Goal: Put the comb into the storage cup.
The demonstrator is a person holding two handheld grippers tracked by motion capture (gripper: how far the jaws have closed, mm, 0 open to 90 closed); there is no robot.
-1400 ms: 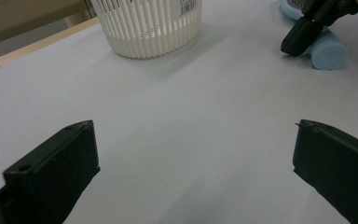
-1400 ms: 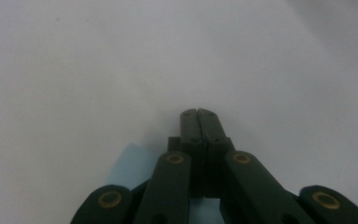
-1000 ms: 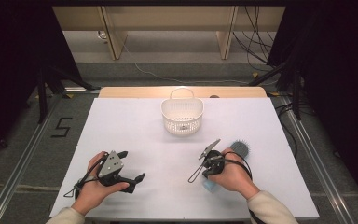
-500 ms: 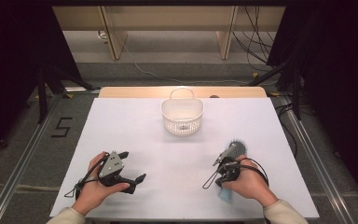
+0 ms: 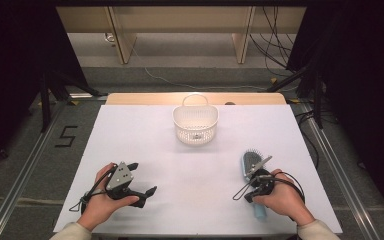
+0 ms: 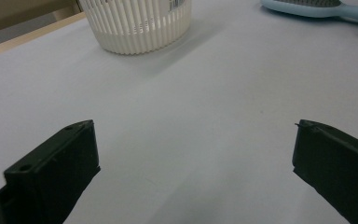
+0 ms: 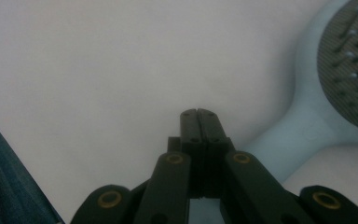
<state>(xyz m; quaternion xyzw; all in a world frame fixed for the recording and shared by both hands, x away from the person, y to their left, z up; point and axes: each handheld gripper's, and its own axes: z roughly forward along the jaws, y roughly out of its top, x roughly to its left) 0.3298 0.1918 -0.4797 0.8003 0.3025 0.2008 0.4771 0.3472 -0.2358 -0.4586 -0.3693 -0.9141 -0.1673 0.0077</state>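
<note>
Right gripper view shows the right gripper (image 7: 198, 113) with its 2 black jaws pressed flat together, gripping nothing, their tips over the bare white table top (image 7: 98, 70). Just right of the tips lies the hairbrush (image 7: 307, 116), pale blue smooth plastic, its rounded head carrying a dark cushioned pad with short pins. In the high view the right gripper (image 5: 241, 192) sits at the near right of the table, held in the right hand (image 5: 280, 197), just beside the brush's neck. The hairbrush (image 5: 252, 165) lies flat, bristles up, its long axis running near to far, head at the far end and handle toward the near edge, partly under the hand.

At the near left, the left gripper (image 5: 143, 177) rests in the left hand (image 5: 102, 202); its 2 jaws stand wide apart and empty. At the far middle stands a white plastic basket (image 5: 195, 125), slotted walls, thin arched handle.
</note>
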